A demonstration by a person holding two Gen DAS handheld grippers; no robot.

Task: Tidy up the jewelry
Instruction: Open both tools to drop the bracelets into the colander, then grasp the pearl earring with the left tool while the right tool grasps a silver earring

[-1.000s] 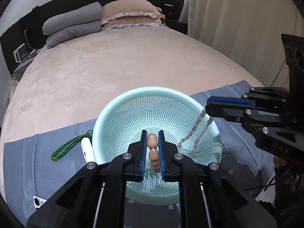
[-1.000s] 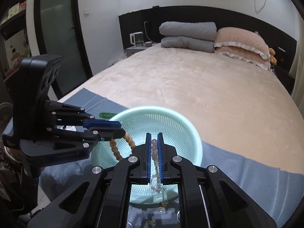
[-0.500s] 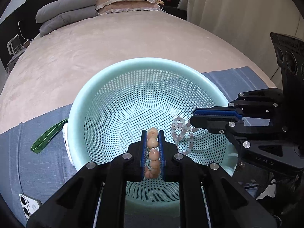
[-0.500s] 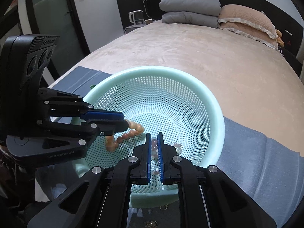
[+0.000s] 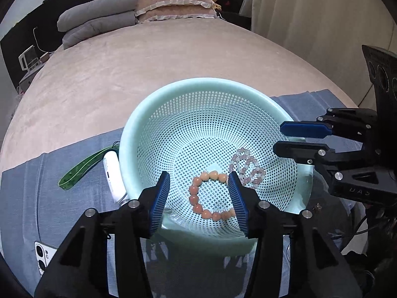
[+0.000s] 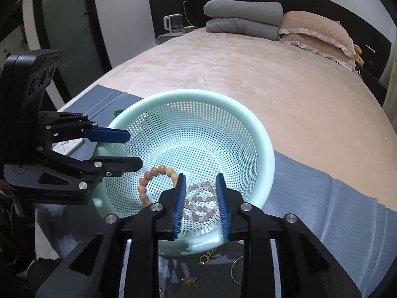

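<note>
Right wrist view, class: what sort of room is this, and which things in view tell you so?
Most likely a bedroom. A wide bed with a beige cover fills the view, stacked pillows and folded grey bedding lie against a dark headboard, and a kettle stands beside it.

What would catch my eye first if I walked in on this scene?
Probably the pale green perforated basket on a blue cloth at the foot of a big beige bed. On its bottom lie two bracelets: an orange bead bracelet and beside it a pink and clear bead bracelet. The left tongs and right tongs hang over them, opening, gripping nothing.
</note>
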